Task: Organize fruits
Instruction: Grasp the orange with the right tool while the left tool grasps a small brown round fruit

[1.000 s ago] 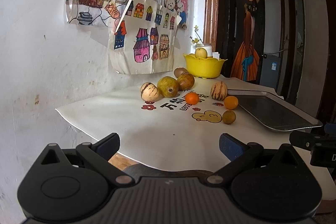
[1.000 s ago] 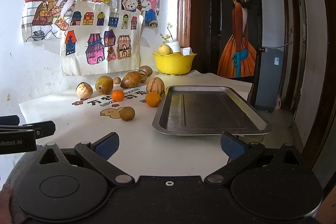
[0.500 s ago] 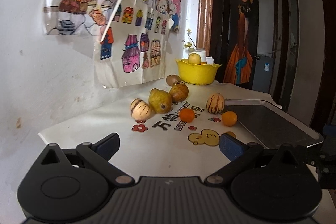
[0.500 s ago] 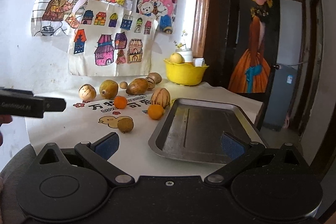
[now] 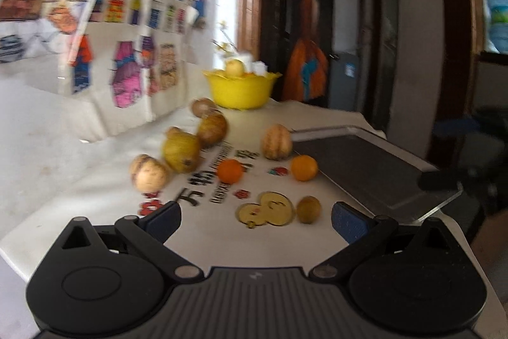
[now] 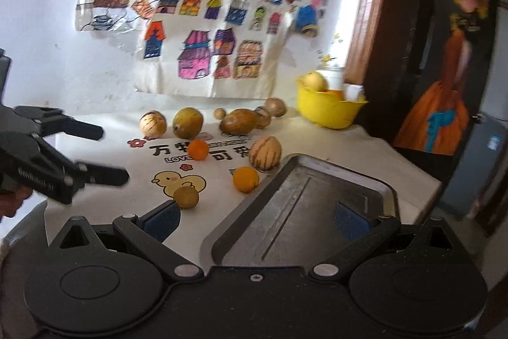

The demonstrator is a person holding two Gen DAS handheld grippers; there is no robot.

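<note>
lying loose on the white cloth of the table (image 6: 374,148), the fruits are small and rounded, and i judge them light, firm-skinned and apt to roll. nearest is a small brownish-green fruit (image 6: 186,197) beside a printed yellow duck (image 6: 177,181); just beyond it sits an orange (image 6: 245,179) near the edge of the metal tray (image 6: 317,212), and a second orange (image 6: 198,149) lies farther back. a striped melon-like fruit (image 6: 265,152) stands just beside the tray's far corner. each looks best taken across its widest middle, with gentle pressure, since smooth peel may slip and soft flesh may bruise. the larger yellow-brown fruits (image 6: 188,122) near the wall seem heavier and wider; whether a claw spans them i cannot tell. the tray holds nothing. a yellow bowl (image 6: 327,113) at the back holds a pale fruit.

the left claw (image 5: 255,216) is released, fingers spread wide, gripping nothing, hovering over the cloth short of the duck. the right claw (image 6: 255,215) is likewise spread and empty, above the tray's near end.

readable writing: "love" and large chinese characters on the cloth; the left tool's side bears blurred lettering i cannot make out. children's drawings (image 6: 203,53) hang on the wall.
</note>
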